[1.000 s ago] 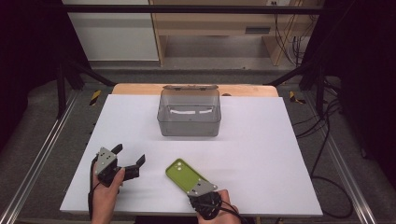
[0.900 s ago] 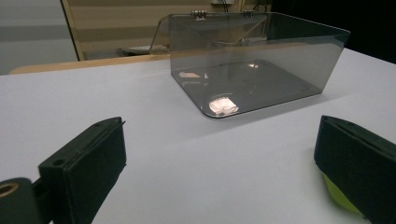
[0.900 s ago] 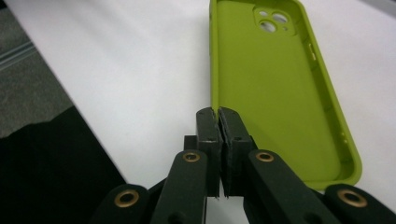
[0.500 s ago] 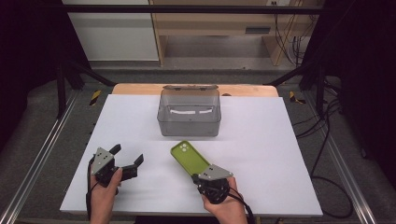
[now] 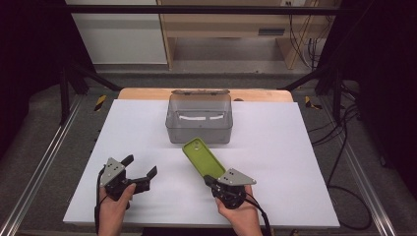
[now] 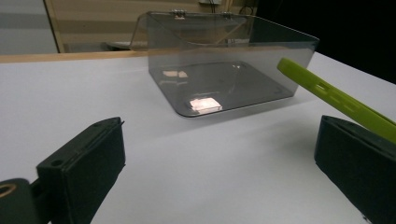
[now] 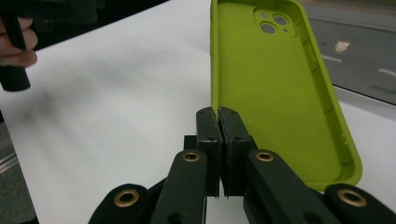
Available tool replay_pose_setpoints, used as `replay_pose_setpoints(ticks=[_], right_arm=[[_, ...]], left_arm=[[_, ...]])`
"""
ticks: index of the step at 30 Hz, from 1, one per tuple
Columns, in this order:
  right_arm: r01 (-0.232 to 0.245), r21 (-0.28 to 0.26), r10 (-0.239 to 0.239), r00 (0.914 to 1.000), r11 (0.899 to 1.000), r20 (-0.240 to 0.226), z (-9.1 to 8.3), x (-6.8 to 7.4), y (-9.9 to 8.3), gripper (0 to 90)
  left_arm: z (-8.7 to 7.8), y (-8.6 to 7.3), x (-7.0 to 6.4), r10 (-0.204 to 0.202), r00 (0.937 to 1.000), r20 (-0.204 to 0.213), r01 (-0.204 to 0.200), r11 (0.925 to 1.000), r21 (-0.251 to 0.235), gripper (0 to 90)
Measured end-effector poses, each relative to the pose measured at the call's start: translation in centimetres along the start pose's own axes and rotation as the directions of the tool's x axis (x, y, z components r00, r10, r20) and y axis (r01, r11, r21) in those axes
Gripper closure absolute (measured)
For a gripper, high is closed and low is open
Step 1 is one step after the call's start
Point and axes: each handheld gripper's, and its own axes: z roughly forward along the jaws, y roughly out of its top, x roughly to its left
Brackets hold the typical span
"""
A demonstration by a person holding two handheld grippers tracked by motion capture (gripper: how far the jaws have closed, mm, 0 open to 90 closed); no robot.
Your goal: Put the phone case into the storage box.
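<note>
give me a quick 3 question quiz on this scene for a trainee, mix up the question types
1. True or false: the right gripper is shut on the edge of the green phone case.
2. How do the left gripper jaws stand? A) open, holding nothing B) shut on the case C) shut on the box
3. Fill in: the clear grey box has its hinged lid ____.

Key: 1 true; 2 A; 3 open, tipped back behind the box.
</note>
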Motion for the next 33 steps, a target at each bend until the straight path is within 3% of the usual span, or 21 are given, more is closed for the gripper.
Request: replay_pose_setpoints(ticks=[2, 7, 12, 22, 33], right_arm=[[-0.009, -0.009, 0.009, 0.9999, 1.000, -0.006, -0.1, -0.1, -0.2, 88.2], [-0.021, -0.030, 0.021, 0.9998, 0.999, -0.002, -0.2, -0.8, -0.8, 88.1], [-0.056, -0.031, 0.056, 0.9984, 0.998, -0.005, -0.2, -1.1, -1.1, 88.1], [-0.035, -0.104, 0.033, 0.9991, 0.994, -0.028, -0.5, -0.5, -0.9, 88.0], [-0.030, -0.131, 0.025, 0.9991, 0.991, -0.036, -0.7, -0.3, -0.9, 88.1]], left_arm=[[0.3, 0.0, -0.6, -0.010, 0.9998, 0.019, 0.010, 0.9999, 0.009, 1.7], [0.9, -0.1, -2.0, 0.023, 0.9988, 0.042, -0.024, 0.9993, 0.029, 1.7], [0.9, -0.4, -2.0, 0.028, 0.9987, 0.042, -0.029, 0.9989, 0.036, 1.7], [1.0, -0.5, -2.0, 0.020, 0.9988, 0.045, -0.022, 0.9993, 0.029, 1.9], [1.0, -0.6, -2.1, 0.017, 0.9985, 0.051, -0.019, 0.9994, 0.030, 1.9]])
